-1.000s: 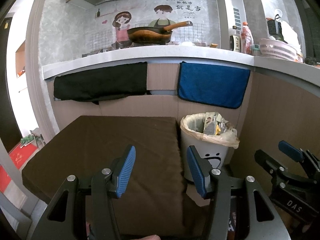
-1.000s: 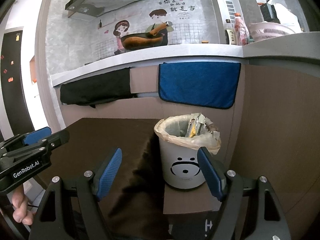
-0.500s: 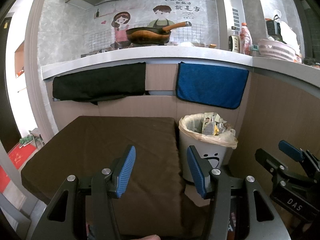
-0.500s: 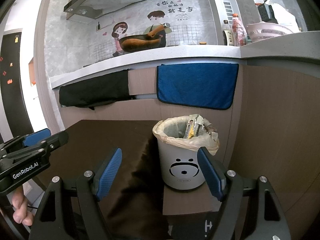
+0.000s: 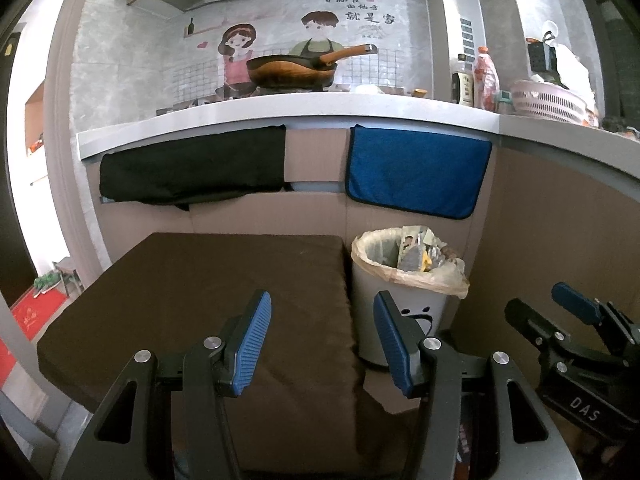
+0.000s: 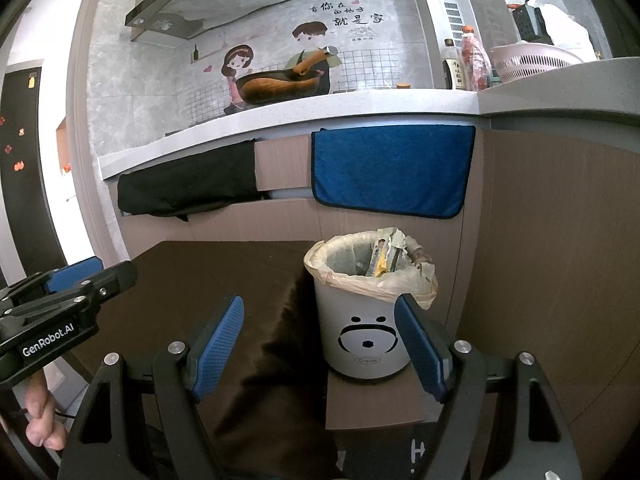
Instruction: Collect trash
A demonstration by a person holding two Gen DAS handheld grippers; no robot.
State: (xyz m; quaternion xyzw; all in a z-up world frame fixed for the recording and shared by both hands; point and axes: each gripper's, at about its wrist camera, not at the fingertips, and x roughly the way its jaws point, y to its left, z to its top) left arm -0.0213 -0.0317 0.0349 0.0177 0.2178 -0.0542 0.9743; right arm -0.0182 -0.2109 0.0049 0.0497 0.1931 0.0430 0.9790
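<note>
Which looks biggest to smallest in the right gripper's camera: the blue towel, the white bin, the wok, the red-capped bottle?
As they appear in that view only:
1. blue towel
2. white bin, though it stands nearer the camera, which enlarges it
3. wok
4. red-capped bottle

The wok and bottle stand farther back on the counter, so their true sizes are unsure.

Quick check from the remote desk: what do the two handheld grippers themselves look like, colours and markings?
Both match: black angular frames with silver bolts and ribbed blue finger pads. The left gripper reads "GenRobot.AI" on its side; the right gripper shows "DAS" seen from the left view.
</note>
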